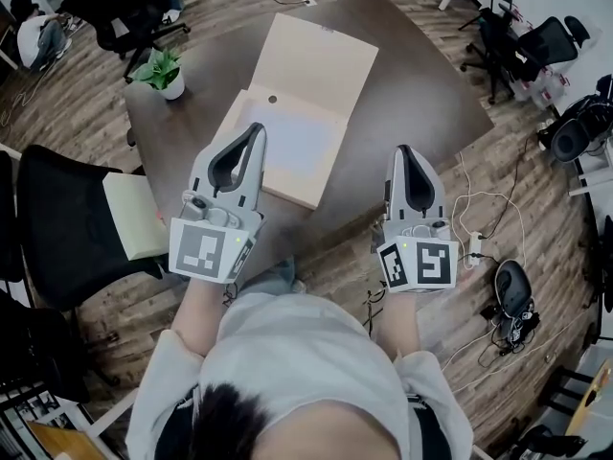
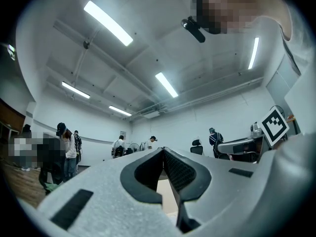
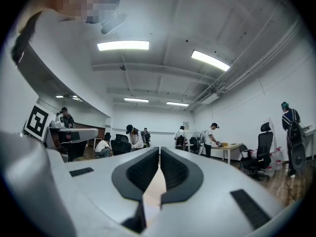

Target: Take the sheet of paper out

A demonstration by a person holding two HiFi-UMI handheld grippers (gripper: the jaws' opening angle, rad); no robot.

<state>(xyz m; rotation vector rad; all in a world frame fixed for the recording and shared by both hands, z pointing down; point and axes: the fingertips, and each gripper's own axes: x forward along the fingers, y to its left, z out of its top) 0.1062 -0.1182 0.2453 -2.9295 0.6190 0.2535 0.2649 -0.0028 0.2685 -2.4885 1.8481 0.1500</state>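
Note:
An open beige folder [image 1: 321,60] lies on the brown table [image 1: 421,84], its lid folded back. A white sheet of paper [image 1: 292,142] rests in its lower half. My left gripper [image 1: 257,130] is shut and empty, its tip over the near left part of the sheet in the head view. The right gripper [image 1: 405,151] is also shut and empty, over the table's near right edge, apart from the folder. In the left gripper view the left gripper [image 2: 163,150] shows its jaws meeting at the tip. The right gripper [image 3: 159,150] likewise has its jaws together.
A potted plant [image 1: 165,70] stands on the table's left corner. A black chair [image 1: 57,228] with a pale pad [image 1: 134,214] sits at the left. Office chairs [image 1: 522,46] stand at the far right; cables and a power strip [image 1: 474,247] lie on the floor. People stand far off.

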